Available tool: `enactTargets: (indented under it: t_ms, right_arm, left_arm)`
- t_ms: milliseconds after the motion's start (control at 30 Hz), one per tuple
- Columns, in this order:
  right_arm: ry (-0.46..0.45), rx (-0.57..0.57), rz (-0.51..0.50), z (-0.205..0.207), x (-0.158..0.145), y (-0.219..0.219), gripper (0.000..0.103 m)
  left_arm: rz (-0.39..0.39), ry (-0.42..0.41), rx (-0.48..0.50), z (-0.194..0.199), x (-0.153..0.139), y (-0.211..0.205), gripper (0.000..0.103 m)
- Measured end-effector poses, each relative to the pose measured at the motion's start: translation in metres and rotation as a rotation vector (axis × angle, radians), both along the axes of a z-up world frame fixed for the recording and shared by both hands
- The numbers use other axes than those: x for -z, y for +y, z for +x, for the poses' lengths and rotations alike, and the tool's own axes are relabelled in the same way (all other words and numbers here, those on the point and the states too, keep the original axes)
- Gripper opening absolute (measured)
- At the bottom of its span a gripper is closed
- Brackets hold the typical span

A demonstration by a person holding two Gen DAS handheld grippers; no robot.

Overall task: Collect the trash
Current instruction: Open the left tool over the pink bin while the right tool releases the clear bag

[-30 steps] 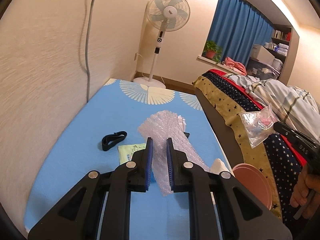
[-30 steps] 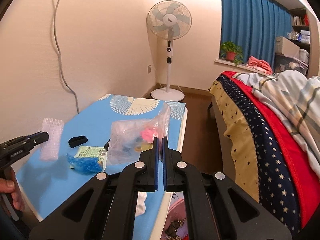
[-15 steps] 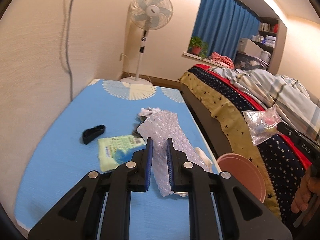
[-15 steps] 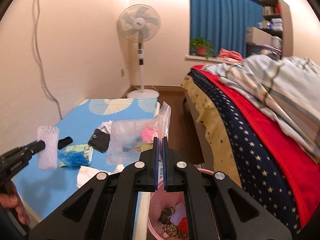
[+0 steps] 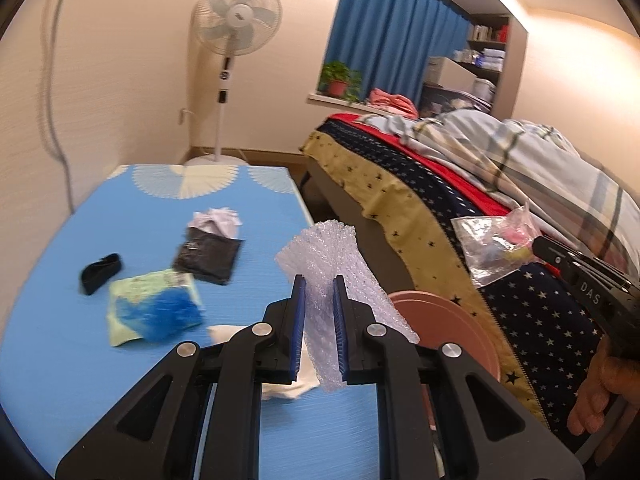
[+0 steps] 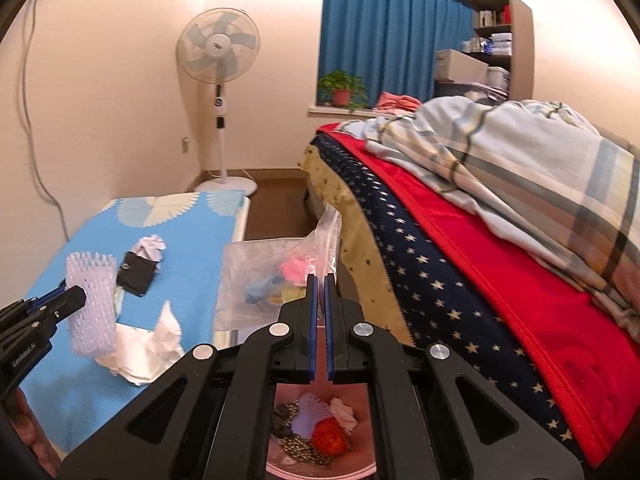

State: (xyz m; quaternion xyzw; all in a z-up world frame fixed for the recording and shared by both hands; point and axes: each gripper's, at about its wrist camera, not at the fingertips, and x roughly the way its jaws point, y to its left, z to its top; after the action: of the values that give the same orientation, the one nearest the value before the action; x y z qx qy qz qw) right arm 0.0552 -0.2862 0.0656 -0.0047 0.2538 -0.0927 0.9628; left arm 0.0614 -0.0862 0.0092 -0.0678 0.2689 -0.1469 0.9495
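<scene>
My left gripper [image 5: 319,284] is shut on a roll of bubble wrap [image 5: 332,276], held above the right edge of the blue table [image 5: 120,220]; the wrap also shows in the right wrist view [image 6: 90,304]. My right gripper [image 6: 320,280] is shut on a clear plastic bag [image 6: 272,276] with colourful scraps inside, held directly over the pink bin [image 6: 320,432], which holds several bits of trash. The bin [image 5: 444,328] sits on the floor between table and bed. The bag also shows in the left wrist view [image 5: 496,244].
On the table lie a black pouch [image 5: 208,256], crumpled paper [image 5: 216,218], a green packet with blue wrapper [image 5: 154,308], a black clip [image 5: 100,272] and white tissue [image 6: 148,344]. A bed [image 6: 480,240] stands right. A fan [image 5: 236,28] stands far behind.
Both grippers have swung right toward the bin. The right gripper with the bag is now over the bin; the left with the bubble wrap has reached the table's right edge.
</scene>
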Motion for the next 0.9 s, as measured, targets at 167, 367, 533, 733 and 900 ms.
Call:
enactTargets:
  t_ms: [167,367,533,733,900]
  right_arm:
    - [0.019,0.05,-0.002,-0.001,0.006,-0.012,0.003]
    - [0.058,0.122,0.003,0.0,0.016,-0.031,0.003]
    - [0.084,0.168,0.012,0.0,0.023,-0.043,0.003]
    - [0.108,0.189,-0.007,0.003,0.032,-0.045,0.003]
    - [0.109,0.192,-0.021,0.004,0.035,-0.045,0.004]
  left_arm:
    - [-0.002,0.021,0.069,0.009,0.009,-0.034,0.014]
    - [0.007,0.053,0.15,0.018,0.023,-0.072,0.014]
    - [0.032,0.104,0.184,0.027,0.045,-0.096,0.014]
    - [0.038,0.144,0.202,0.034,0.06,-0.109,0.014]
    - [0.035,0.15,0.214,0.036,0.063,-0.116,0.014]
